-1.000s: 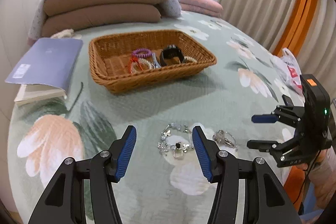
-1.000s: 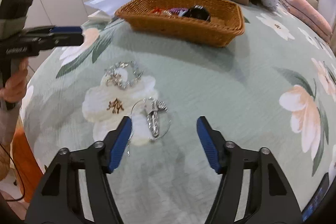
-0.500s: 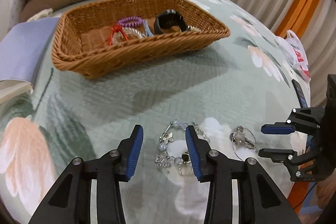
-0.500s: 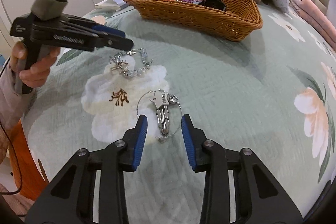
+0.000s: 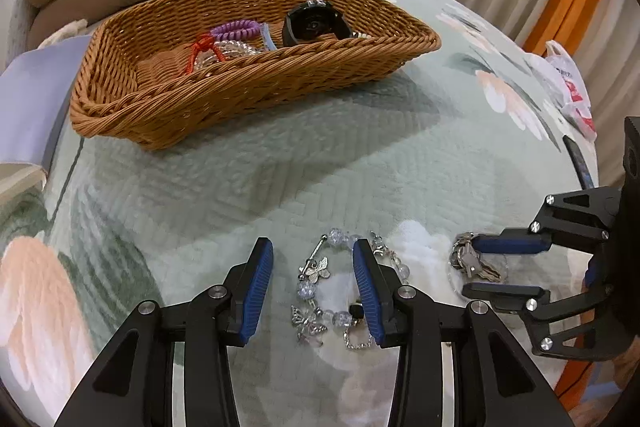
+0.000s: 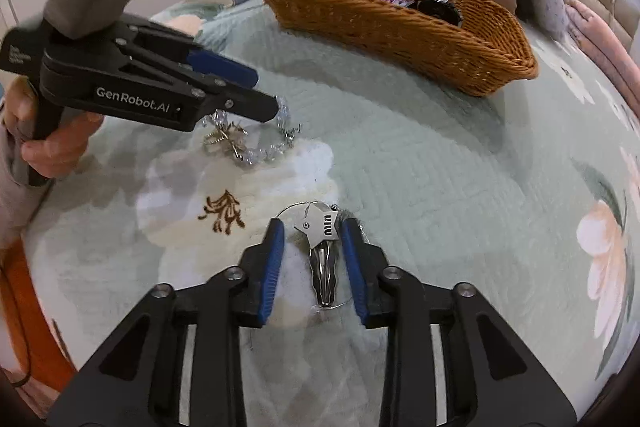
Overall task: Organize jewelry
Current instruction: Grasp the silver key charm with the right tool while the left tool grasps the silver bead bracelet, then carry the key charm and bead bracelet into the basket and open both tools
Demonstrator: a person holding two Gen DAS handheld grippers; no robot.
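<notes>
Right wrist view: right hand-held gripper (image 6: 312, 239) closing around keys (image 6: 325, 263), contact unclear; left hand-held gripper (image 6: 266, 95), spread, hides bracelet (image 6: 256, 151) partly.

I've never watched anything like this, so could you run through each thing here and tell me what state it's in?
left gripper: part open, astride the beaded butterfly bracelet, not gripping
right gripper: jaws closing, keys between them, no grip yet
beaded butterfly bracelet: lying flat on the bedspread
keys: flat on the bedspread
wicker basket: open-topped, partly filled
black watch: in the basket
purple hair tie: in the basket
</notes>
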